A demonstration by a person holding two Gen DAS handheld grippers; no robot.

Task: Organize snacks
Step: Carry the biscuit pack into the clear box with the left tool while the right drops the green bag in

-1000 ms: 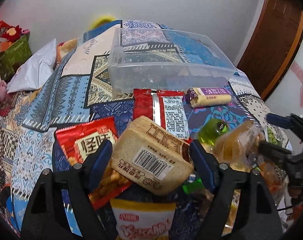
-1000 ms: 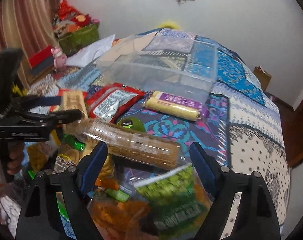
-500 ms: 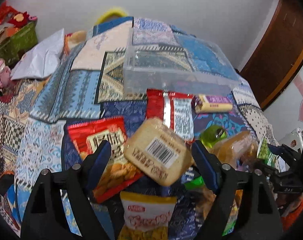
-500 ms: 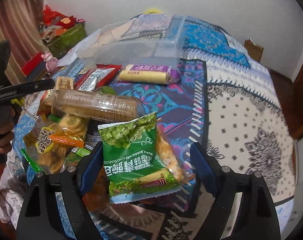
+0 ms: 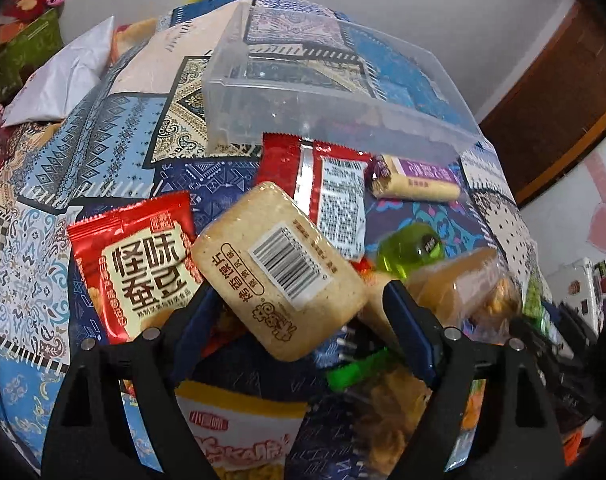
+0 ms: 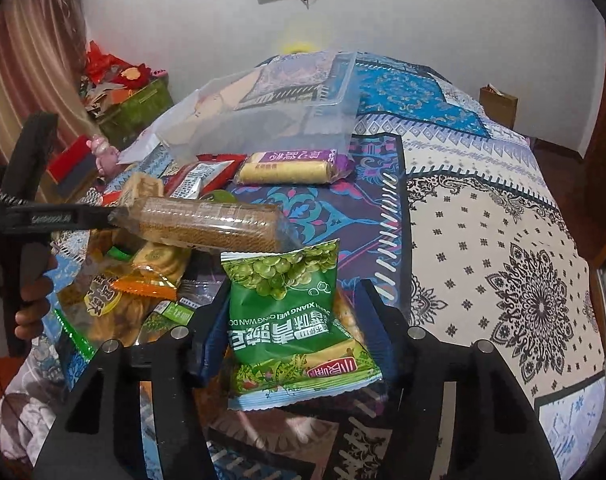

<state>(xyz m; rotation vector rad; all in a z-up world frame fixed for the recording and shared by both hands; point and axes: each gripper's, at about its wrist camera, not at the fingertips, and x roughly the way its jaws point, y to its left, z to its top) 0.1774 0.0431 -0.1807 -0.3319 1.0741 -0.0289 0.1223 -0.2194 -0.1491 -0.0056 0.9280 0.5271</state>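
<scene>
In the left wrist view my left gripper [image 5: 299, 312] is open around a tan biscuit block with a barcode [image 5: 277, 268], which lies on the snack pile; whether a jaw touches it I cannot tell. A clear plastic bin [image 5: 335, 108] stands empty further back. In the right wrist view my right gripper [image 6: 293, 316] is open with a green pea bag [image 6: 287, 312] between its jaws. The left gripper [image 6: 63, 216] also shows there, at the left, beside a clear roll of round biscuits [image 6: 207, 222].
Loose snacks lie on the patterned bedspread: two red bags [image 5: 135, 264] [image 5: 327, 184], a purple-and-yellow bar [image 5: 415, 180] [image 6: 291, 168], a green jelly cup [image 5: 407, 248], a yellow bag [image 5: 235, 440]. A white pillow [image 5: 63, 76] lies at the left. A wooden door [image 5: 555, 92] is at the right.
My left gripper has moved closer to the biscuit block, which has turned slightly. My right gripper has drawn back from the biscuit roll and come over the green pea bag.
</scene>
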